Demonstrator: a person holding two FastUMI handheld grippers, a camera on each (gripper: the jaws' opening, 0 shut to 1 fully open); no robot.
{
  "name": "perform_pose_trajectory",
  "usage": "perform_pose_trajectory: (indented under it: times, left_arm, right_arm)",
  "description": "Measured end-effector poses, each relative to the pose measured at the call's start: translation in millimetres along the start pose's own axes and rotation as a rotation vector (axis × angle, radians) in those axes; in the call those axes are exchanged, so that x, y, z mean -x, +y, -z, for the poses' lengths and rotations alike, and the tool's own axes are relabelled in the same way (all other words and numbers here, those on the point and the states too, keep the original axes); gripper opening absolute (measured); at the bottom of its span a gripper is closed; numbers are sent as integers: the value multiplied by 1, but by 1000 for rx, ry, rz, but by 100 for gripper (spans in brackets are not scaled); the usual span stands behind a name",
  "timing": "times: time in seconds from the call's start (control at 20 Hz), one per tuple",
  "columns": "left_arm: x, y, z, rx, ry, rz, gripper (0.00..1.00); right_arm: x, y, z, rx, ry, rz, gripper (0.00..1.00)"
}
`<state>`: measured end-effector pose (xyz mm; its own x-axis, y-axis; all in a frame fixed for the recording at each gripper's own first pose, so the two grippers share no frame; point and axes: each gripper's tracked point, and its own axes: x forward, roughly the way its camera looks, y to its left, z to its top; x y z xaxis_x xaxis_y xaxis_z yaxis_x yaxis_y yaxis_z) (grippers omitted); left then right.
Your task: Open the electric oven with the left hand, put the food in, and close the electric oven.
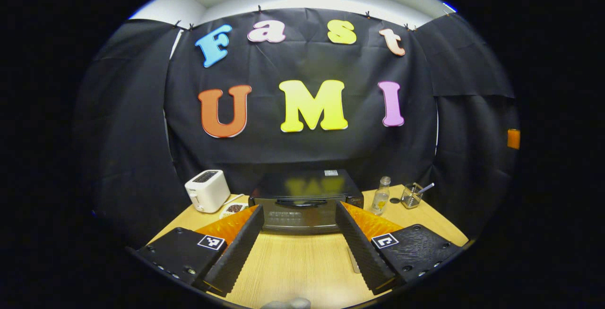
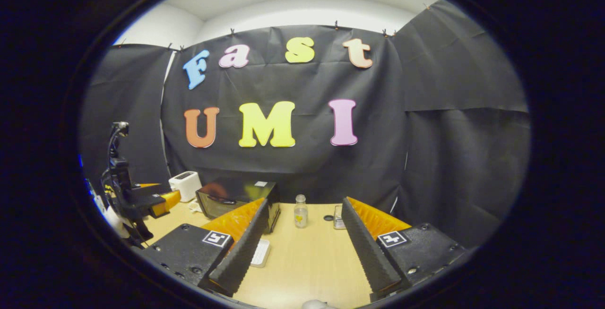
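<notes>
One spoon (image 1: 424, 188) stands in the glass cup (image 1: 410, 197).

One oven (image 1: 302, 200), one toaster (image 1: 208, 190), one bottle (image 1: 381, 196), one glass (image 1: 411, 196), two claws (image 1: 300, 252).

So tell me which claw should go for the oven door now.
Left. The left claw faces the closed electric oven squarely, open, its door handle centred between the fingers. The right claw points past it, toward the small bottle.

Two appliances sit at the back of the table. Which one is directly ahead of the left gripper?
The black electric oven, door closed, framed between the left gripper's open fingers. The white toaster stands off to its left.
</notes>
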<state>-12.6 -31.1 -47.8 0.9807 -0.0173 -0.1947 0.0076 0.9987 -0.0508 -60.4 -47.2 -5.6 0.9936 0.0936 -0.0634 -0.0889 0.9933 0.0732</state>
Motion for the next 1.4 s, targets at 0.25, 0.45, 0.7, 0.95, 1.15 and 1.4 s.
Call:
perform_pose_trajectory:
  times: [0.25, 0.45, 0.7, 0.95, 1.15, 1.4]
  left_arm:
    - [79, -7, -26, 1, -52, -65, 97]
    - [116, -16, -39, 9, -73, -36, 96]
    - [138, 12, -60, 41, -114, -64, 96]
    - [134, 26, -79, 29, -170, -54, 95]
    - [127, 26, -81, 14, -177, -9, 95]
    - [127, 25, -73, -13, -167, 35, 85]
  right_arm:
    - [19, -21, -4, 18, -28, -39, 98]
    - [31, -17, -5, 33, -44, -40, 98]
    - [54, -5, -1, 9, -41, -6, 98]
    - [60, 6, -12, 0, -60, 28, 99]
    - [60, 16, -13, -13, -60, 45, 98]
    - [62, 35, -10, 7, -55, 59, 99]
